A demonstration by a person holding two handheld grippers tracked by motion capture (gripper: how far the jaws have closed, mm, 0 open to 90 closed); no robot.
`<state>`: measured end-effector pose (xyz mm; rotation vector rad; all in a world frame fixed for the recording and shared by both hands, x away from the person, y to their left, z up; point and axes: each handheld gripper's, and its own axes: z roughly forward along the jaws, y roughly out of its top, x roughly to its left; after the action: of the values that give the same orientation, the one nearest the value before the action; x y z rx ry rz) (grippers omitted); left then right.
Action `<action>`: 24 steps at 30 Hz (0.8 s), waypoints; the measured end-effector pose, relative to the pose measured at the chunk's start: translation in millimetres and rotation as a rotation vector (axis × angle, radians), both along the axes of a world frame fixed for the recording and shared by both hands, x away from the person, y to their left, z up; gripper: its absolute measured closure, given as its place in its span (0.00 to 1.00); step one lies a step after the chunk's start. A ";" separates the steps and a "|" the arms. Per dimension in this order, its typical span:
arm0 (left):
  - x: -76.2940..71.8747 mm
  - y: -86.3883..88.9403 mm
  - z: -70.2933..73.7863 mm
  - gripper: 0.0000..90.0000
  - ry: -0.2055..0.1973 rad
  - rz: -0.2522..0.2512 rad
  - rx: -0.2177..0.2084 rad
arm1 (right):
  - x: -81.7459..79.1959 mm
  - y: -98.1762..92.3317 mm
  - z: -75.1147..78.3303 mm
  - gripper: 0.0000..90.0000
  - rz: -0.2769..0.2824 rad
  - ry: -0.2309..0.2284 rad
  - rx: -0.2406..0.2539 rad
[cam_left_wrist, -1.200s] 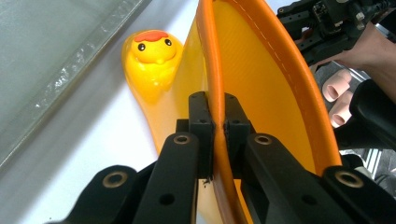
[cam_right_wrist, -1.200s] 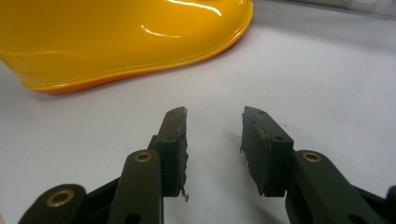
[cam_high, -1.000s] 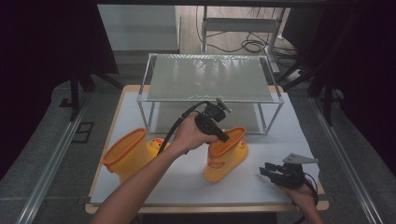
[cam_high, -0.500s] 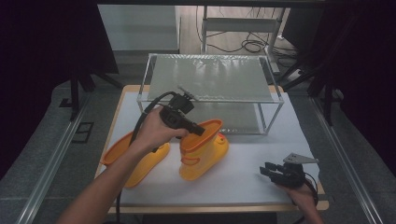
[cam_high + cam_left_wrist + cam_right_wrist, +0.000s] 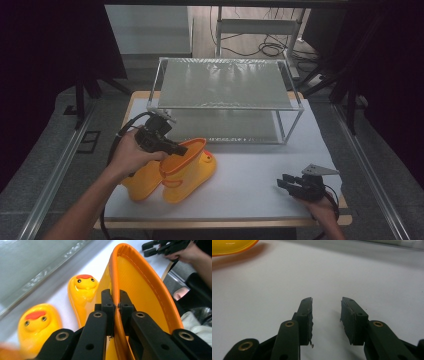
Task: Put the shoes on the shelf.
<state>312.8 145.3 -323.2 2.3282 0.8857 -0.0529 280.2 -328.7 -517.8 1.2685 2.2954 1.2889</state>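
Two yellow duck-faced rain boots with orange rims sit at the table's front left. My left gripper (image 5: 181, 149) is shut on the top rim of the right boot (image 5: 192, 172), which stands close beside the other boot (image 5: 142, 180). In the left gripper view the black jaws (image 5: 116, 305) pinch the orange rim (image 5: 150, 295). Beyond them are the held boot's duck toe (image 5: 85, 283) and the other boot's toe (image 5: 37, 320). My right gripper (image 5: 284, 183) rests open at the front right, with nothing between its pads (image 5: 327, 312).
A two-tier metal rack with a frosted top (image 5: 225, 85) stands across the back of the white table (image 5: 260, 165). The right hand and its gripper (image 5: 160, 246) show far off in the left gripper view. A boot's yellow edge (image 5: 229, 246) peeks in at the right gripper view's top left.
The left hand has carried the gripped boot leftward across the table, up to the other boot. The right gripper has stayed where it was.
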 end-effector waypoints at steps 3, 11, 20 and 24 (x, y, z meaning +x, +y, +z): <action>-5.3 5.6 -4.7 0.96 -0.018 0.008 0.023 | 0.4 0.2 -0.1 0.68 -0.001 -0.001 -0.001; -11.5 11.2 -12.2 0.96 -0.042 0.033 0.066 | 0.1 1.9 -0.2 0.68 0.004 0.005 -0.001; -11.4 17.4 -12.9 0.95 -0.037 0.049 0.057 | 0.1 1.9 -0.2 0.67 0.006 0.003 -0.001; -13.1 20.5 -14.0 0.95 -0.034 0.060 0.061 | 0.6 1.5 -0.4 0.67 0.006 0.002 0.000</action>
<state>299.7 165.8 -337.2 2.3501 0.9520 0.0401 280.8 -327.2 -518.2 1.2646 2.3024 1.2905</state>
